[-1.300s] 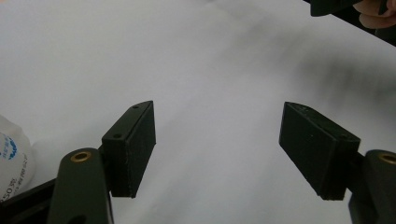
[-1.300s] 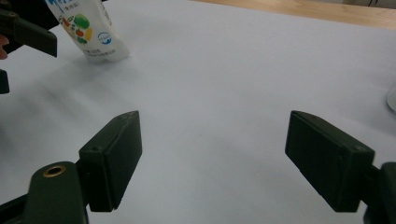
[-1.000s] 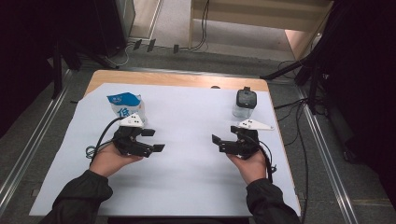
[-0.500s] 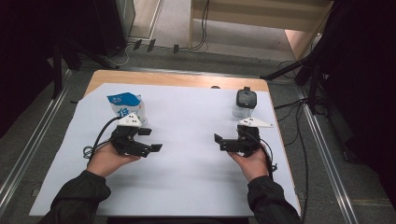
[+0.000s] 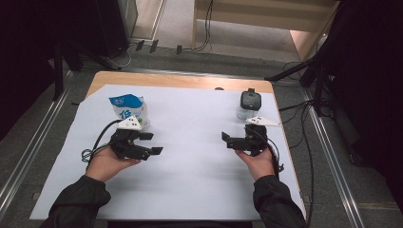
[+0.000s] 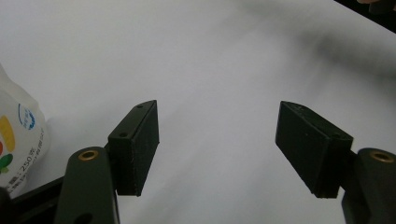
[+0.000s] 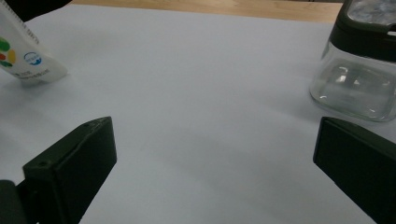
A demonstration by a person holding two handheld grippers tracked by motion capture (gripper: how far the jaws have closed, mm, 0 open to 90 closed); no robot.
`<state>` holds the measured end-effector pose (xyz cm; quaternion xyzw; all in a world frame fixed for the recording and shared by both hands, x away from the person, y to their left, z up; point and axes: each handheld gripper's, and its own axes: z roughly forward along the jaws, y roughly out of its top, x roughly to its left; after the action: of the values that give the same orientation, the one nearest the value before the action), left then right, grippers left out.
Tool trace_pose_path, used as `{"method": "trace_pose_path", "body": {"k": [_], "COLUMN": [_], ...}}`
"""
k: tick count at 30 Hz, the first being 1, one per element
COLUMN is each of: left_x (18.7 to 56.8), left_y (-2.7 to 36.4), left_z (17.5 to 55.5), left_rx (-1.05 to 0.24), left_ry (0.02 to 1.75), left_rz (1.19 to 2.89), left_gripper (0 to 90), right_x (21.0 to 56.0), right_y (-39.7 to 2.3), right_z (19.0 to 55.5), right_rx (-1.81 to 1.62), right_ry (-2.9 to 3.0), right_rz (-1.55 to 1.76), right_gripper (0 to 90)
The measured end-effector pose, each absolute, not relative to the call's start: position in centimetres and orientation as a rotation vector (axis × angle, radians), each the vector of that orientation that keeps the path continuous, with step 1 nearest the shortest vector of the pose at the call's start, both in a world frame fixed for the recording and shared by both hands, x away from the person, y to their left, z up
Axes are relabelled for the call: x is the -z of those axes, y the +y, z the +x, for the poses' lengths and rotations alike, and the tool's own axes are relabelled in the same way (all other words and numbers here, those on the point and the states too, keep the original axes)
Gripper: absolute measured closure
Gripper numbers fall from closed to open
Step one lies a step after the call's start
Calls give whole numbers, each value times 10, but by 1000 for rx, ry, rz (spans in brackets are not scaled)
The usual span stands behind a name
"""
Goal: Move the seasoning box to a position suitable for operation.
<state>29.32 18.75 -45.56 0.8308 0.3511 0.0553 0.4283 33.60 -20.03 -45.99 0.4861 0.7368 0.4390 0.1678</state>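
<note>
Left hand-held gripper [image 5: 152, 143] hovers low over the white sheet [image 5: 190, 142] on the worktop [image 5: 180, 80], jaws apart with nothing between them; they have just been closing a little, and they are still wide open. Its pads [image 6: 135, 149] are matte black rectangular blocks, slightly grainy, on dark arms with brass-coloured rivets. A grey three-cornered plate sits on top and a black cable loops behind it.

Right hand-held gripper [image 5: 227, 140] is also low over the sheet, pointing toward the left one, jaws spread wide and empty, having opened further within the last second. Same black blocky pads [image 7: 70, 168].

Milk carton [image 5: 128, 110] stands just beyond the left hand-held gripper, apart from it: small gable-top paper carton, white body, blue top panel, fruit-coloured print. In the left gripper view the readable text is "250" plus small characters, too blurred to read, and a round blue logo.

Glass jar [image 5: 248, 105] stands just beyond the right hand-held gripper, not touching it: clear, rounded, with a dark lid carrying a tab.

Against the earlier frames, both hands sit in about the same spots; carton and jar are unmoved. The left tips look slightly nearer together, the right ones slightly wider.

The worktop is light wood, mostly covered by the smooth sheet.
</note>
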Motion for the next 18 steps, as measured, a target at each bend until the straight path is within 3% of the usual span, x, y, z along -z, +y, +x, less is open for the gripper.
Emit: {"method": "trace_pose_path", "body": {"k": [18], "left_x": [456], "left_y": [188], "left_z": [285], "left_rx": [-153], "left_ry": [883], "left_rz": [2056], "left_gripper": [276], "right_x": [465], "right_y": [-223], "right_z": [383], "right_rx": [-1181], "right_ry": [1954], "right_rz": [1514], "right_gripper": [0]}}
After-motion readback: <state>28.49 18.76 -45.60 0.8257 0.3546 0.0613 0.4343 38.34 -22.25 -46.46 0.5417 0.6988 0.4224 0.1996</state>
